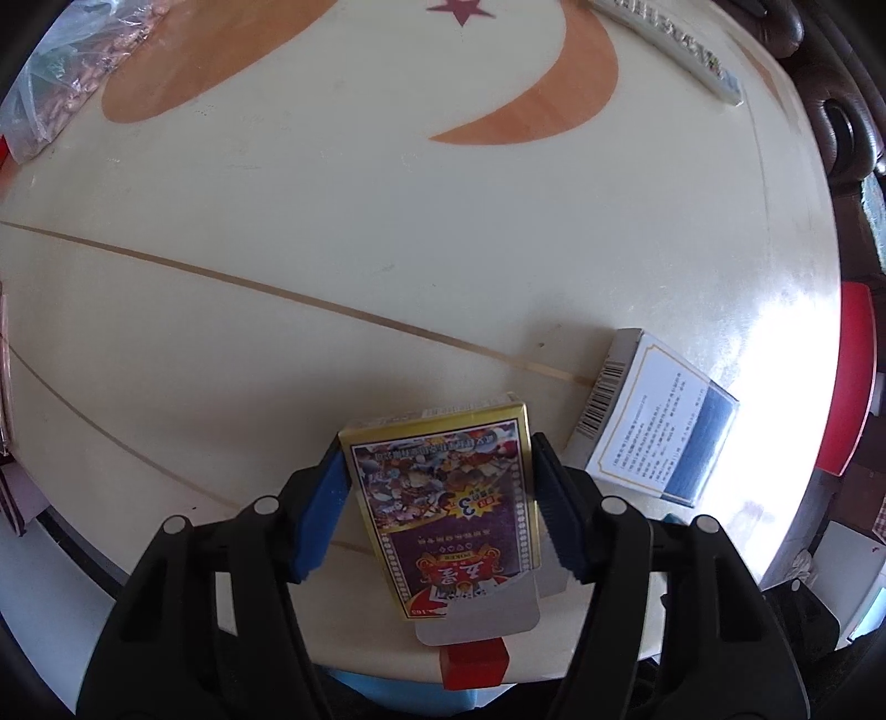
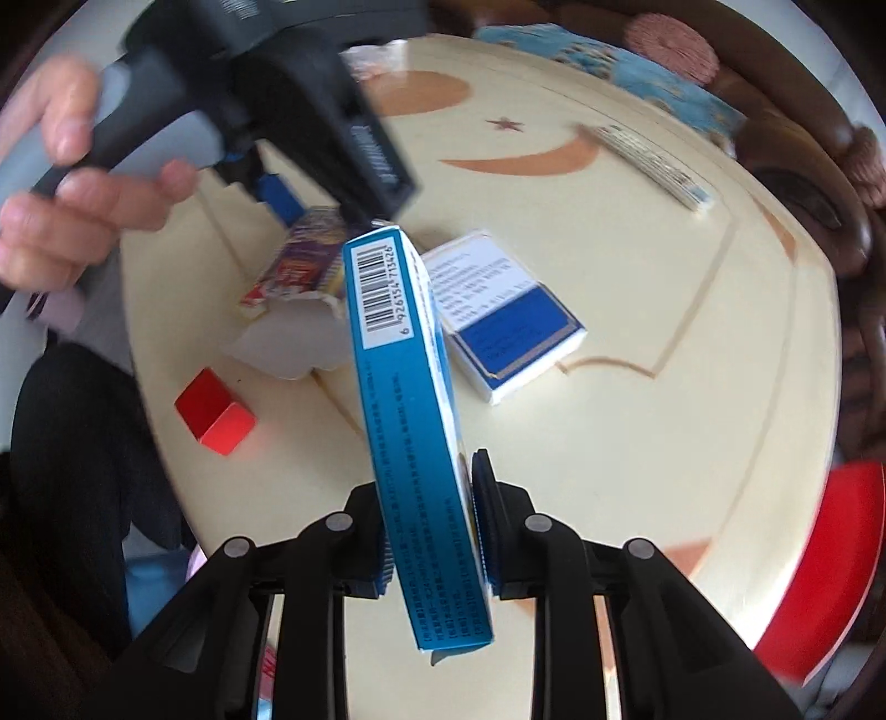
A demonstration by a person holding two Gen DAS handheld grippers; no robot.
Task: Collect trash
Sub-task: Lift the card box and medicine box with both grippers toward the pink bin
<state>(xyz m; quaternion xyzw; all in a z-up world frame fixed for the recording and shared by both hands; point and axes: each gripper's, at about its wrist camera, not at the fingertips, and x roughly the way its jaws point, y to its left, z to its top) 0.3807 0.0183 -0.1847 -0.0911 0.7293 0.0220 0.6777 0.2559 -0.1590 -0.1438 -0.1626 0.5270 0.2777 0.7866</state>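
My left gripper (image 1: 440, 459) is shut on a gold-edged playing-card box (image 1: 443, 498) with its flap open, held just above the cream table (image 1: 387, 249). The same card box (image 2: 304, 260) and the left gripper (image 2: 310, 210) show in the right wrist view at upper left. My right gripper (image 2: 429, 498) is shut on a long light-blue box (image 2: 410, 415) with a barcode, held on edge above the table. A white and dark-blue box (image 2: 509, 310) lies flat on the table beyond it; it also shows in the left wrist view (image 1: 653, 421).
A red block (image 2: 216, 415) sits near the table's near edge. A flat printed pack (image 1: 675, 50) lies at the far right. A plastic bag (image 1: 61, 88) lies far left. A red stool (image 2: 830, 565) stands to the right of the table.
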